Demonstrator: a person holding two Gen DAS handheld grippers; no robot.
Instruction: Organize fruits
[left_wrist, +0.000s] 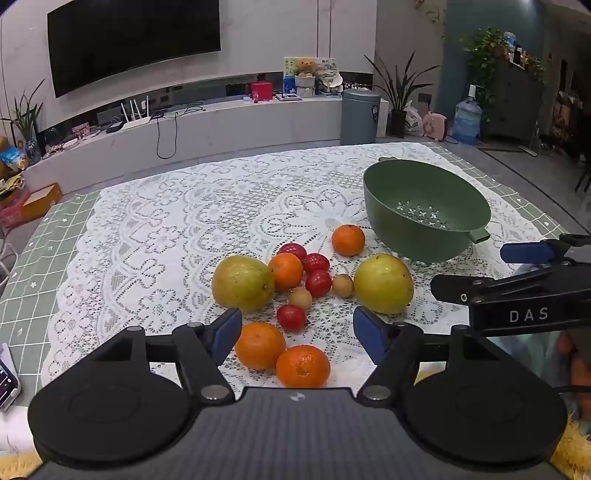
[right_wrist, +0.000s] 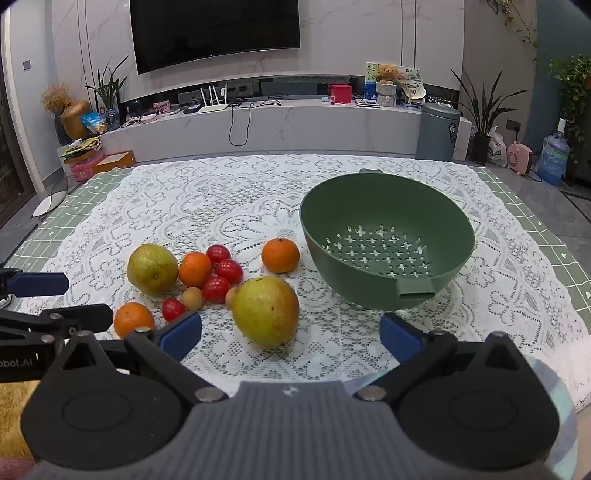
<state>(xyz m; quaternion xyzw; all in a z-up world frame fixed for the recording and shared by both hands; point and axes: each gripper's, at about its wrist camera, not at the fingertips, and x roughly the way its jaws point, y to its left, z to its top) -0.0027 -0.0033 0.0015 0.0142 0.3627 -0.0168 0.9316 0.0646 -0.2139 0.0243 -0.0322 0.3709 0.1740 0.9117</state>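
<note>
Fruit lies loose on the lace cloth: two yellow-green pears (left_wrist: 242, 282) (right_wrist: 266, 312), several oranges (left_wrist: 259, 345) (right_wrist: 280, 254), several small red fruits (left_wrist: 318, 283) (right_wrist: 229, 270) and two small tan ones (left_wrist: 300, 298). An empty green colander bowl (left_wrist: 424, 212) (right_wrist: 386, 236) stands to their right. My left gripper (left_wrist: 297, 334) is open just above the two nearest oranges, touching nothing. My right gripper (right_wrist: 291, 334) is open, with the near pear just beyond its fingertips, untouched. In the left wrist view the right gripper's fingers (left_wrist: 528, 253) show at the right edge.
A white lace cloth (left_wrist: 177, 236) covers a green checked table (left_wrist: 33, 258). A phone (left_wrist: 7, 382) lies at the table's left near edge. Beyond the table are a TV bench, a grey bin (left_wrist: 360, 116), plants and a water bottle (right_wrist: 552, 158).
</note>
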